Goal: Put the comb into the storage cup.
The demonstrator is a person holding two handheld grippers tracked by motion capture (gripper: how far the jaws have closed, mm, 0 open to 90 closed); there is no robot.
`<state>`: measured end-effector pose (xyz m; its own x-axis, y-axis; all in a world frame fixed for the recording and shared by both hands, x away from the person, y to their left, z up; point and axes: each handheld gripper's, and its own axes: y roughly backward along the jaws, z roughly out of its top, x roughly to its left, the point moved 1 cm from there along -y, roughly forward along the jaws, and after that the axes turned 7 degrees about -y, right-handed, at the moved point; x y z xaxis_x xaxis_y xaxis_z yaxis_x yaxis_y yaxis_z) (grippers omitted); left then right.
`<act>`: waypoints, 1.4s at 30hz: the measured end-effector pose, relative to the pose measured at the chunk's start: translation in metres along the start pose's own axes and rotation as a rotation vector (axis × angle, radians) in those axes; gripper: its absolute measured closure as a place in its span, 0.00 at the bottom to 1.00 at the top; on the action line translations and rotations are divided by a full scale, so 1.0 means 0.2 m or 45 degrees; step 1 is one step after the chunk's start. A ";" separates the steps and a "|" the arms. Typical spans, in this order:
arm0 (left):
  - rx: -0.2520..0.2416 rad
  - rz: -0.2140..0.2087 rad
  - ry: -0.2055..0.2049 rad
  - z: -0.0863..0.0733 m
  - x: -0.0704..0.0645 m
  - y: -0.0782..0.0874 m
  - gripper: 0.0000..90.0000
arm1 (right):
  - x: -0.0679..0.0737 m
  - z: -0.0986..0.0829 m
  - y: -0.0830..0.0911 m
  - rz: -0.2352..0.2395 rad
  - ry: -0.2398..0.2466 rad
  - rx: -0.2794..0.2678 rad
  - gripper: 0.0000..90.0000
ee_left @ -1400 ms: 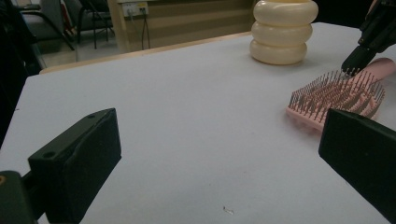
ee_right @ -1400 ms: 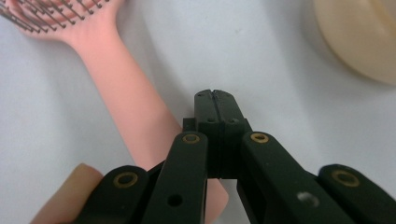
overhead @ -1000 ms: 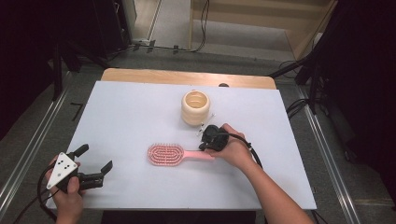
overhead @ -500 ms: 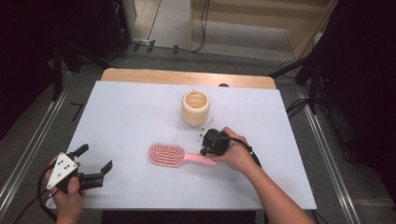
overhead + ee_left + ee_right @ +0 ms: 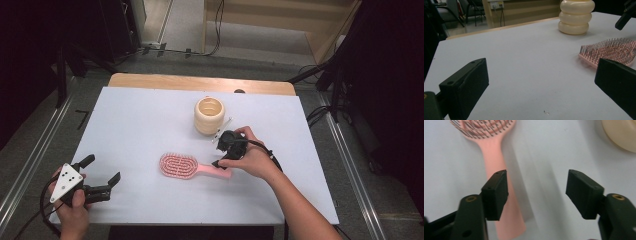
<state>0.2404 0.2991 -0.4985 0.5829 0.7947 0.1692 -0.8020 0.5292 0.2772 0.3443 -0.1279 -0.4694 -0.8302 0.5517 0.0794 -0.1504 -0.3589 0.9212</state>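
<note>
A pink hairbrush (image 5: 177, 166) lies bristles-up on the white table (image 5: 140, 125), handle pointing right. My right gripper (image 5: 219, 149) hovers open over the handle's end. In the right gripper view its jaws (image 5: 537, 182) stand wide apart; the left one overlaps the handle (image 5: 496, 162), the right one is over bare table. Nothing is held. A cream ribbed cup (image 5: 210, 115) stands just behind. My left gripper (image 5: 101, 169) rests open near the front left corner, its jaws (image 5: 540, 75) facing the brush (image 5: 611, 50) and cup (image 5: 576, 16).
The table's wooden back edge (image 5: 200, 82) runs behind the cup. Metal rails (image 5: 35, 150) flank the table on both sides. Cables lie on the floor at the right (image 5: 320, 115).
The right hand has shifted slightly over the brush handle, its gripper still open. The brush, the cup and the left gripper stay where they were.
</note>
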 end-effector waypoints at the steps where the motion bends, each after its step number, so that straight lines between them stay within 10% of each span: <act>1: 0.000 0.000 -0.001 0.00 0.00 0.00 0.00 | 0.00 0.01 0.00 0.021 0.015 -0.012 0.27; 7: 0.001 0.000 -0.003 0.00 0.00 0.00 0.00 | 0.05 0.04 -0.01 0.064 0.073 0.053 0.00; 19: -0.001 -0.002 -0.001 0.00 0.00 0.00 0.00 | 0.13 0.09 -0.09 0.110 0.101 0.115 0.00; 42: -0.001 -0.004 -0.002 0.00 0.00 0.00 0.00 | 0.20 0.14 -0.17 0.039 0.200 0.149 0.59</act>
<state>0.2403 0.2993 -0.4984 0.5857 0.7926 0.1695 -0.8001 0.5320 0.2770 0.3314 -0.0731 -0.4869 -0.9082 0.4148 0.0559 -0.0683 -0.2785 0.9580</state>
